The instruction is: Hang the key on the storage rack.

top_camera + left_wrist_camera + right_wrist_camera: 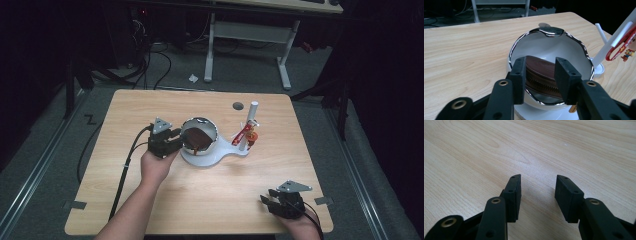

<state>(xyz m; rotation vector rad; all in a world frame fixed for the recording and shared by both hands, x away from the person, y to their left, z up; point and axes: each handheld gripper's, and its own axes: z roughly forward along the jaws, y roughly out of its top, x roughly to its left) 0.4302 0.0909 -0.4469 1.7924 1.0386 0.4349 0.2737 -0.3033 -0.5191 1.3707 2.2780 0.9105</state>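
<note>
Beside bowl [199, 131], left gripper [172, 139] level, parted.

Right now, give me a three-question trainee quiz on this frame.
1. True or false: the brown zip pouch lies inside the white bowl.
2. Which gripper is at the bowl? A) left gripper B) right gripper
3. What hangs on the white post beside the bowl?

Key:
1. True. It rests in the bowl, with the left gripper's jaws standing apart on either side of it, not pressing it.
2. A. The right gripper rests near the table's near right corner, jaws apart over bare wood.
3. A red keyring with a small figure charm.
</note>
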